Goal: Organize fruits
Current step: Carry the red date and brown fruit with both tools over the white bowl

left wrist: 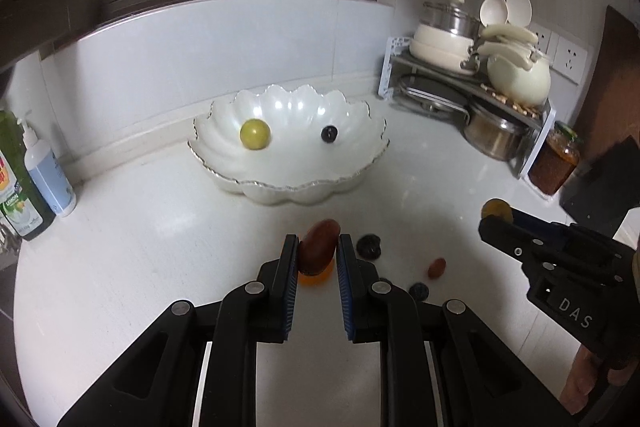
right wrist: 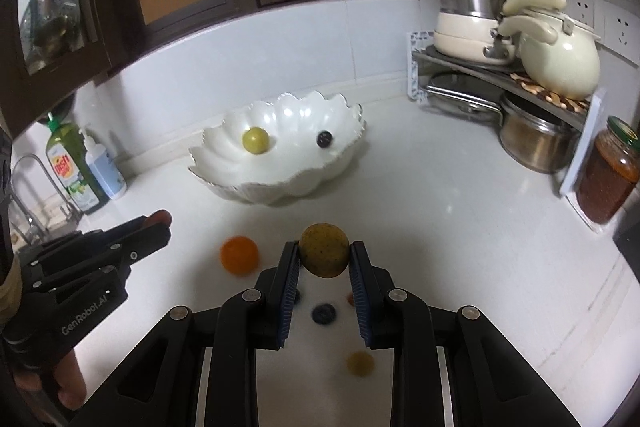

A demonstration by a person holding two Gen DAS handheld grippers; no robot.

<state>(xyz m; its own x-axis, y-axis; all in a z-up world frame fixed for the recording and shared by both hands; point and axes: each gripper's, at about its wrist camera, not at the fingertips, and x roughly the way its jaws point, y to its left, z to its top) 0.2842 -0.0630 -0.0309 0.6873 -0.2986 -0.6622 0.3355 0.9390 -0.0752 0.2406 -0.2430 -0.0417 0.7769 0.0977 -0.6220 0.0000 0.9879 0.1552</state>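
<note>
Sitting on white counter [right wrist: 460, 207]: scalloped bowl [left wrist: 304, 183] with green fruit [left wrist: 255, 134], dark berry [left wrist: 329, 134] | left gripper [left wrist: 318, 247] clamped on reddish fruit [left wrist: 318, 245] | right gripper [right wrist: 325, 255] clamped on yellowish fruit [right wrist: 324, 249] | orange fruit [right wrist: 239, 254] loose on counter

"GenRobot.AI" on left tool [right wrist: 158, 223]; "DAS" on right tool [left wrist: 496, 213]

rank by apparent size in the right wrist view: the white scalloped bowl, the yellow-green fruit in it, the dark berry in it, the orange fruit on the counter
1. white scalloped bowl
2. orange fruit, though it lies nearer the camera, so this rank is unsure
3. yellow-green fruit
4. dark berry
</note>
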